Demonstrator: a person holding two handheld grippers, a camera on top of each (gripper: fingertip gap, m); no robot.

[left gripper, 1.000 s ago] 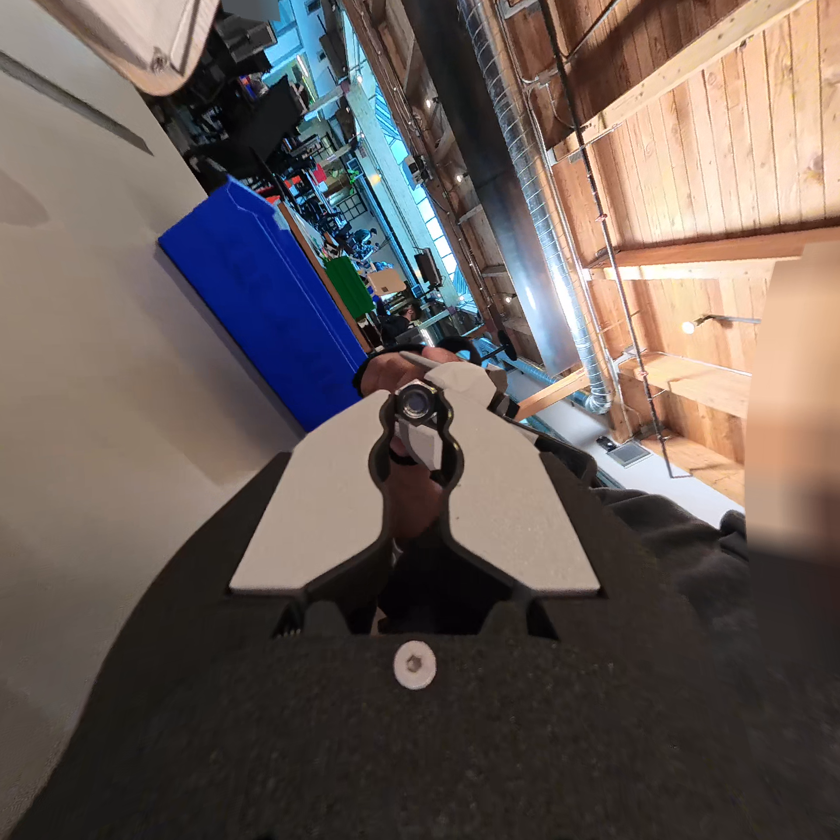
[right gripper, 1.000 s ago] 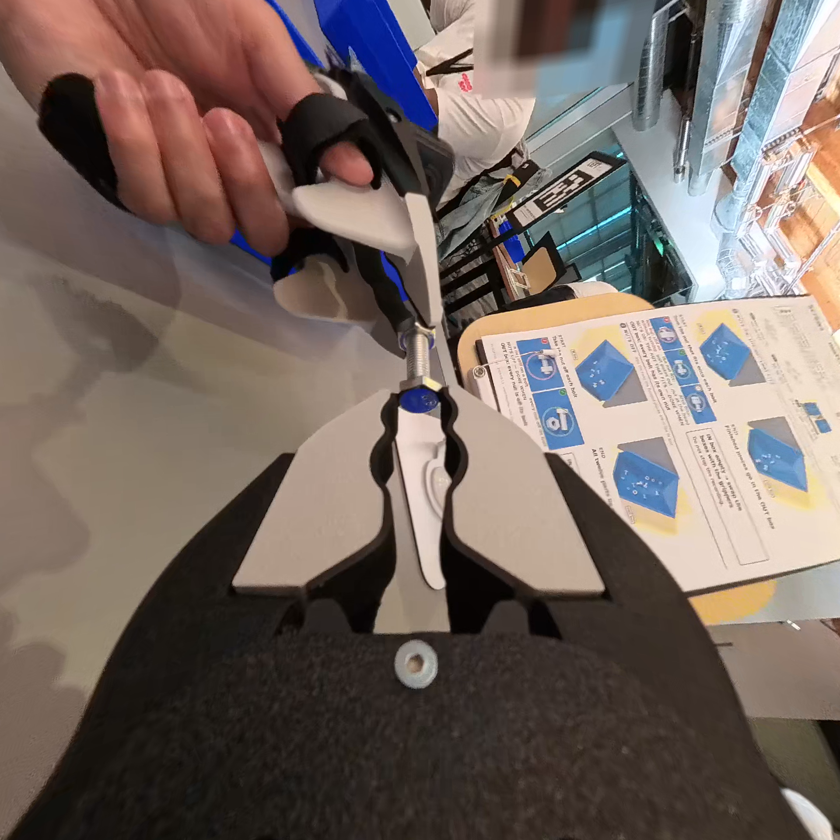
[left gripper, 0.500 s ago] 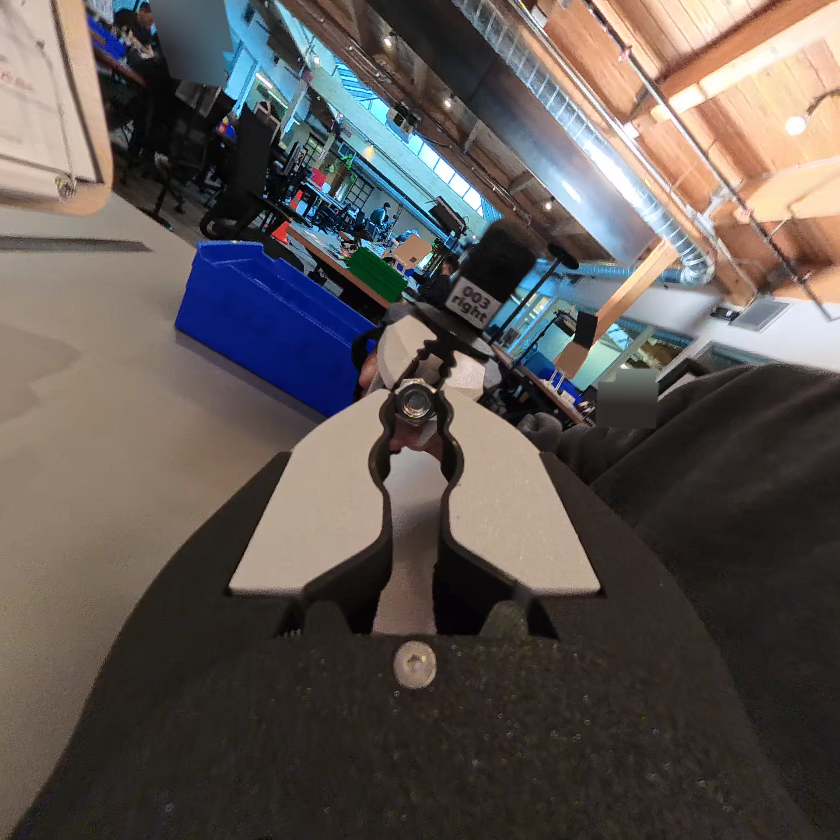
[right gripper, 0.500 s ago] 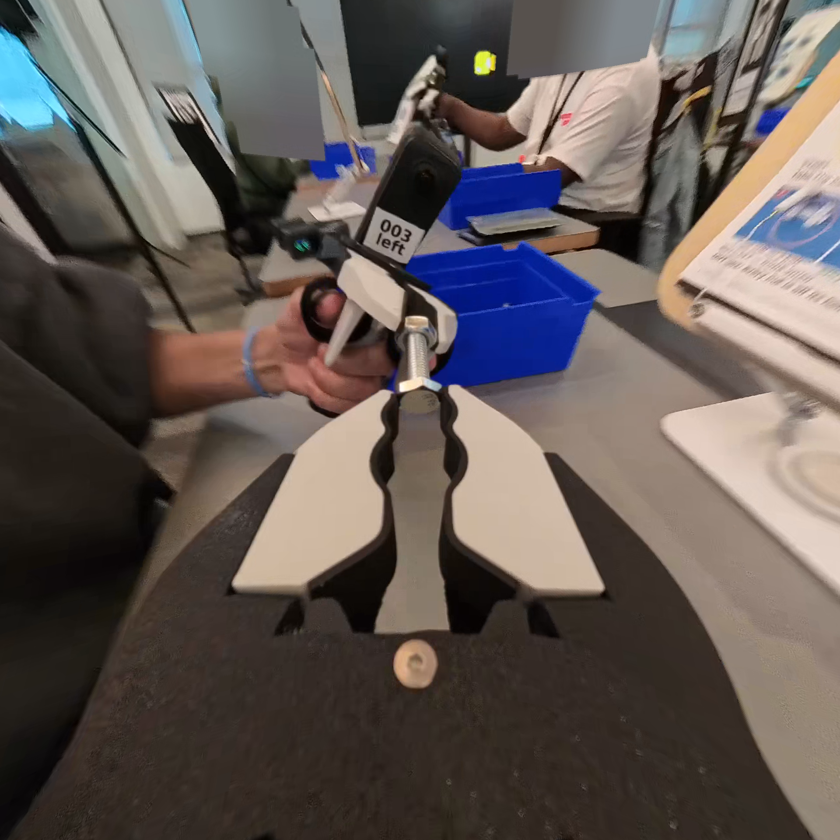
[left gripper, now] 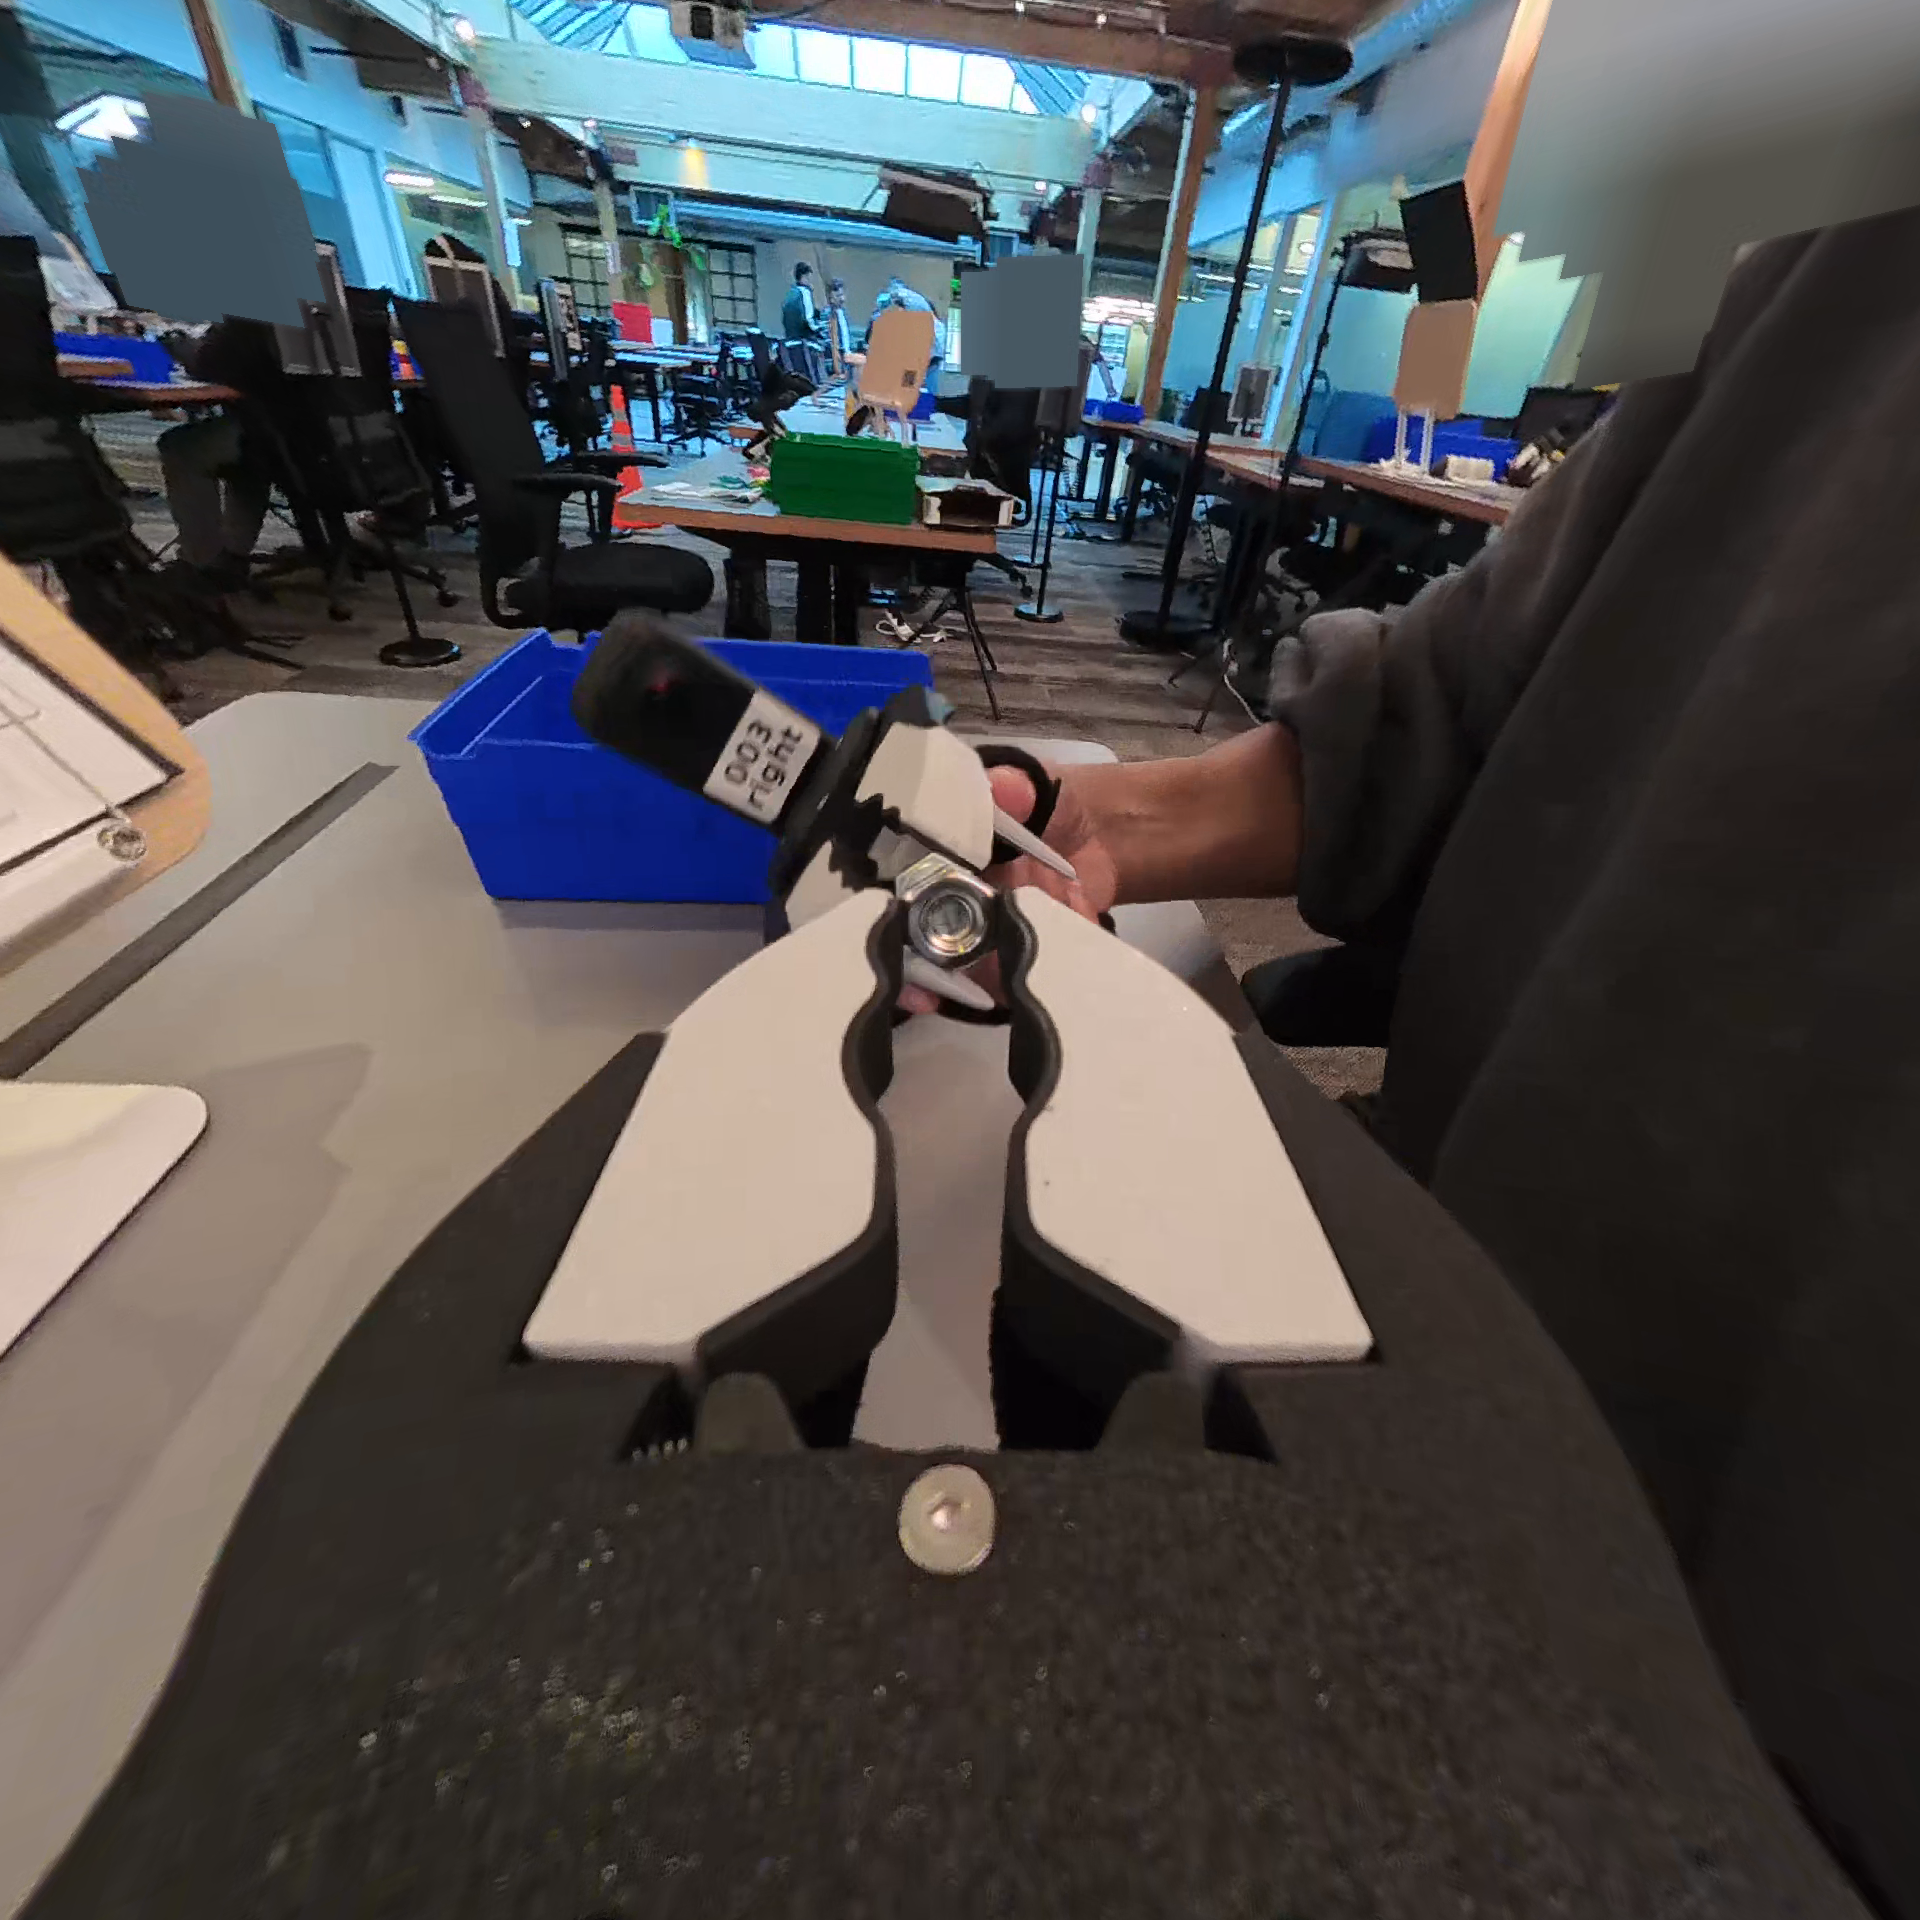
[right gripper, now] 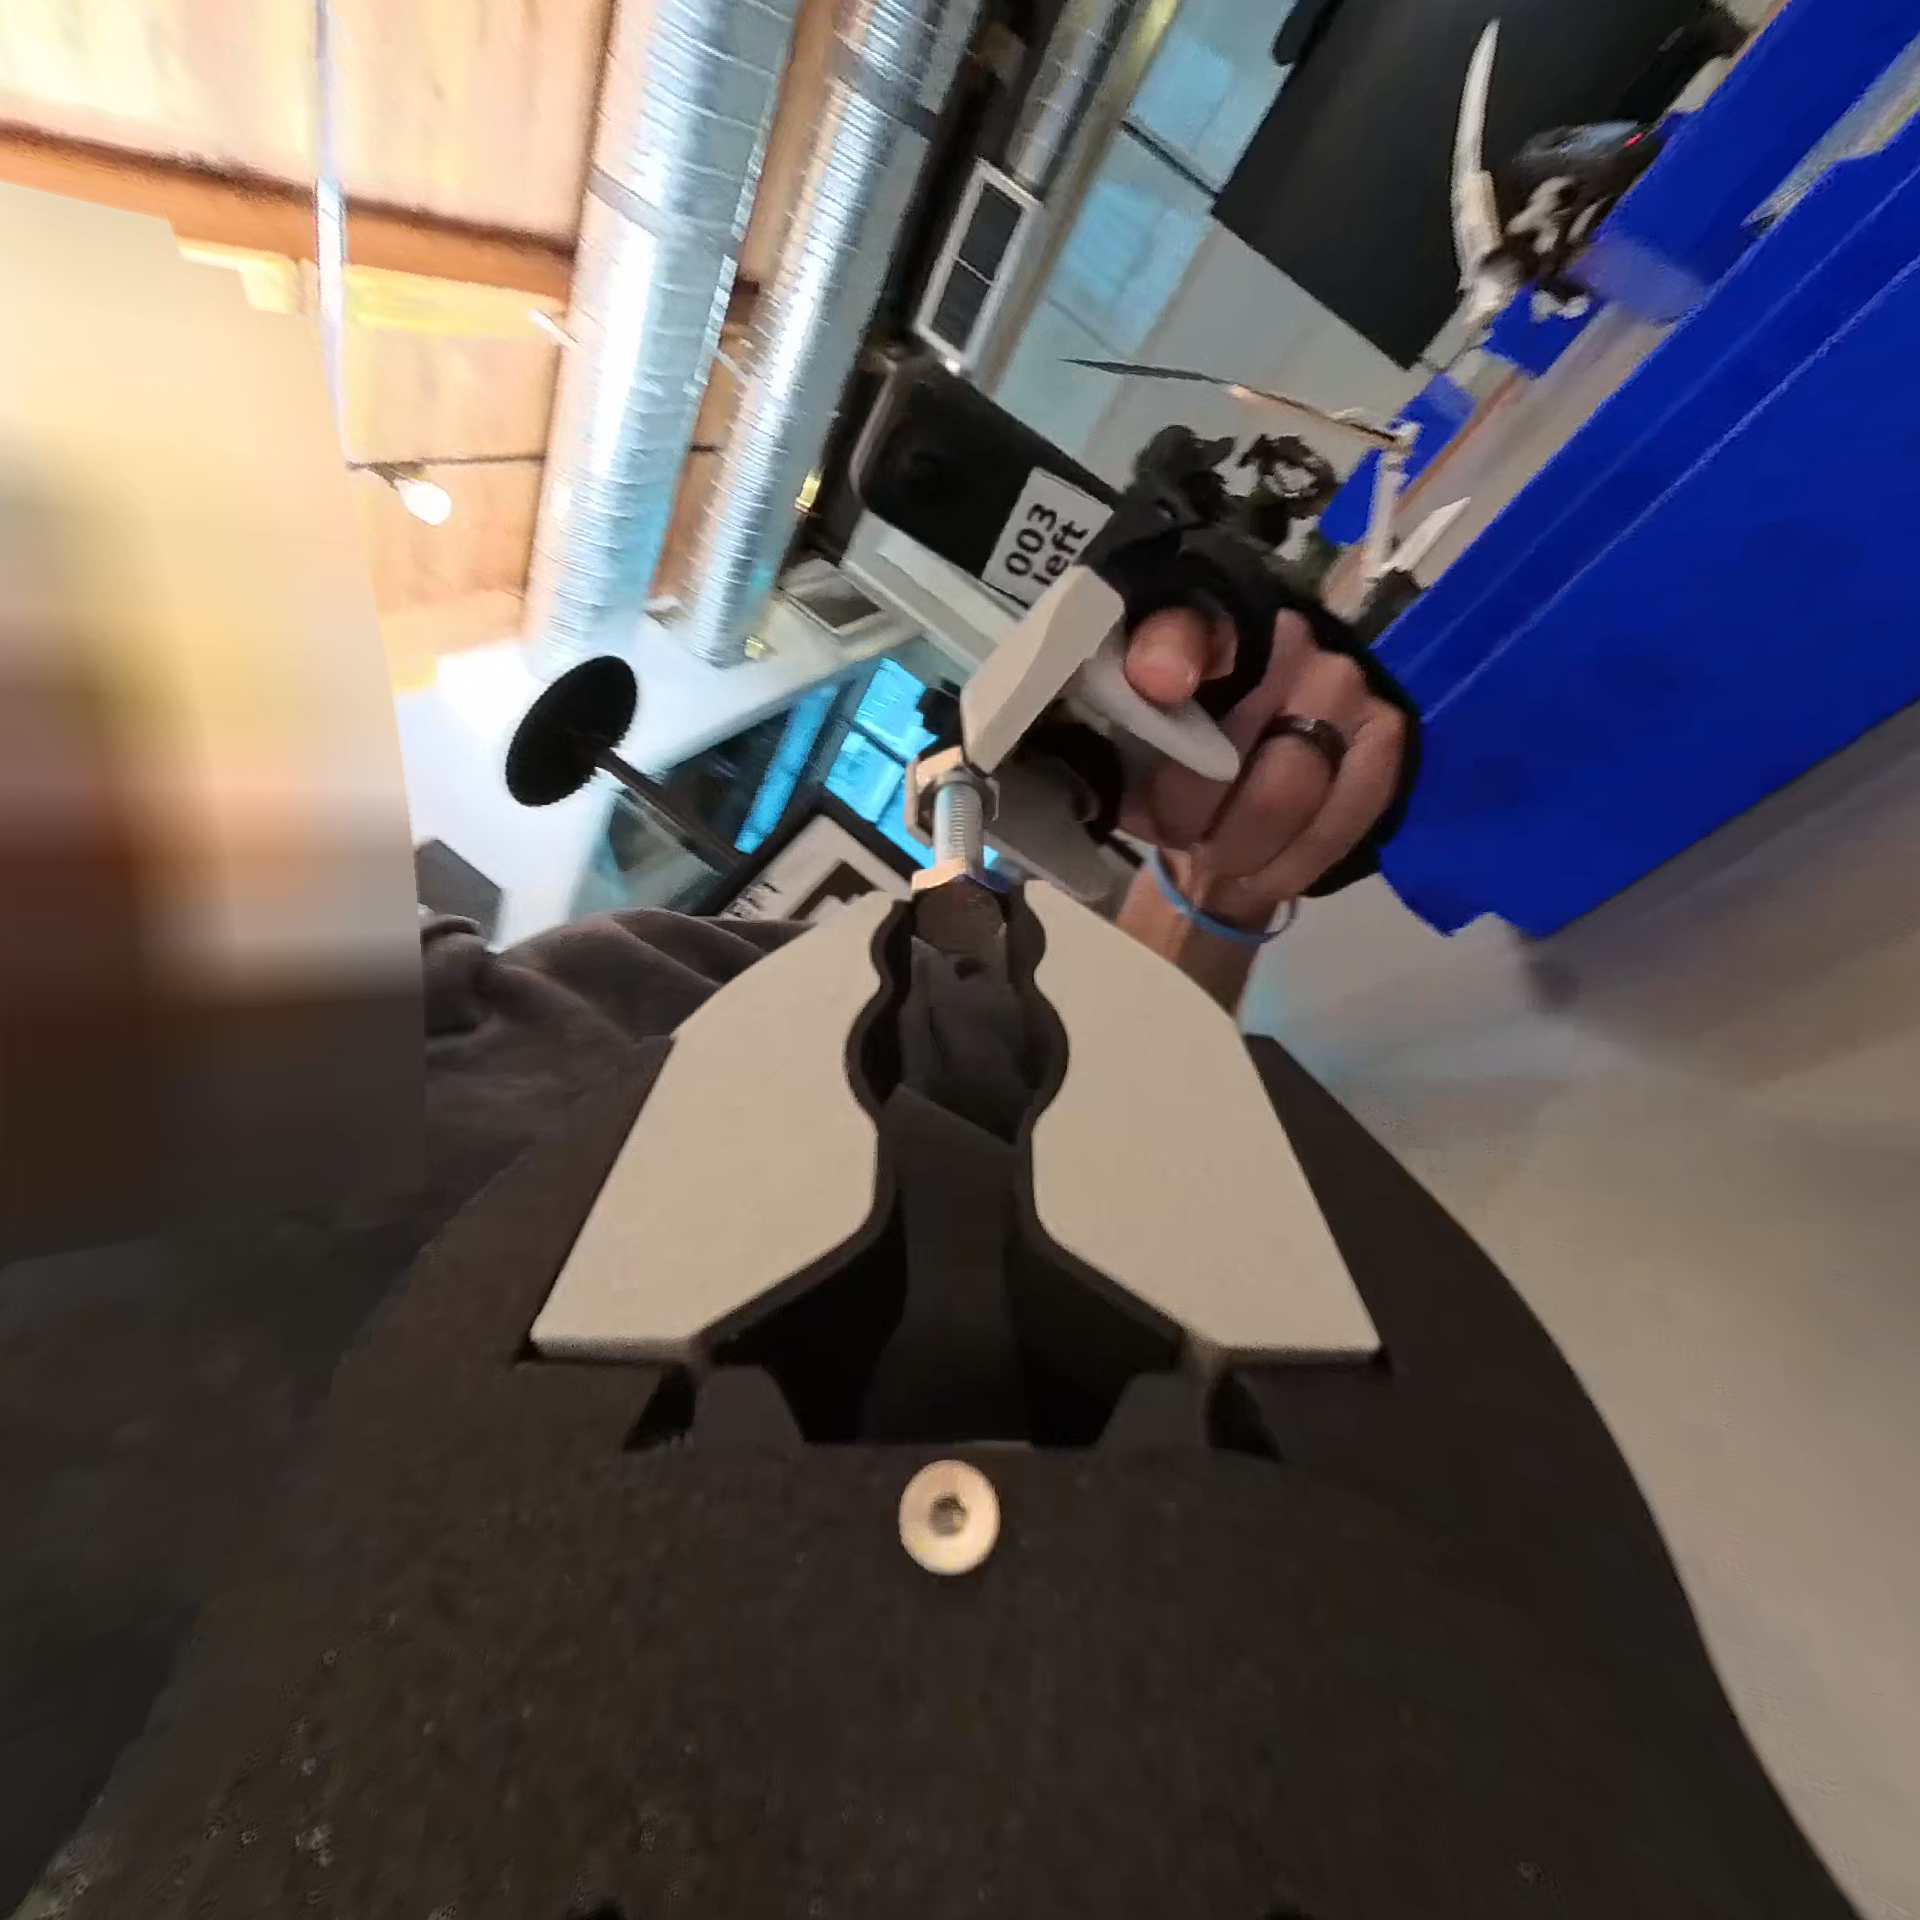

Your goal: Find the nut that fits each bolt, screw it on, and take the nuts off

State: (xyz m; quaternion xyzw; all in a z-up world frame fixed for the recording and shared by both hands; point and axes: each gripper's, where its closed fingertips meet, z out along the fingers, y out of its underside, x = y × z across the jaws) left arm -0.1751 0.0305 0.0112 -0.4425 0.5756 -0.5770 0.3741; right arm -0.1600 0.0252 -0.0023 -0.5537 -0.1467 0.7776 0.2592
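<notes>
Judging from the grips, a threading step is under way: the nut (left gripper: 948,920) is clenched at the left gripper (left gripper: 951,935) tips, the bolt (right gripper: 951,831) head is pinched in the right gripper (right gripper: 956,914), and further turning on a shared axis is called for.

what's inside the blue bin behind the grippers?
Cannot tell. Left wrist view shows only the blue bin's outer wall and a strip of bare inner wall; the right gripper covers part, and the floor is hidden.
</notes>
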